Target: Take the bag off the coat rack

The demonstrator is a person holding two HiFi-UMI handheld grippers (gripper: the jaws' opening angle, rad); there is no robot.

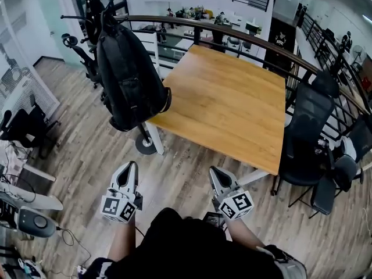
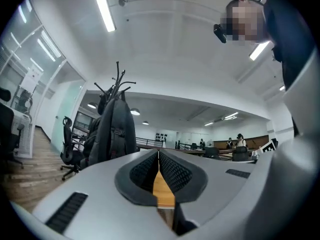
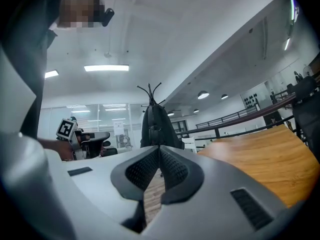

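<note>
Bag at 11 o'clock looks soft, saggy, heavyish (I'd grab its top by the rack); left gripper, right gripper both closed, empty.

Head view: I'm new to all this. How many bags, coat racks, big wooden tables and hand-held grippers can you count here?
Black backpack: 1, hanging on the rack
Coat rack: 1
Wooden table: 1
Hand-held grippers: 2, the left gripper and the right gripper, both shut and empty
Total: 5
</note>
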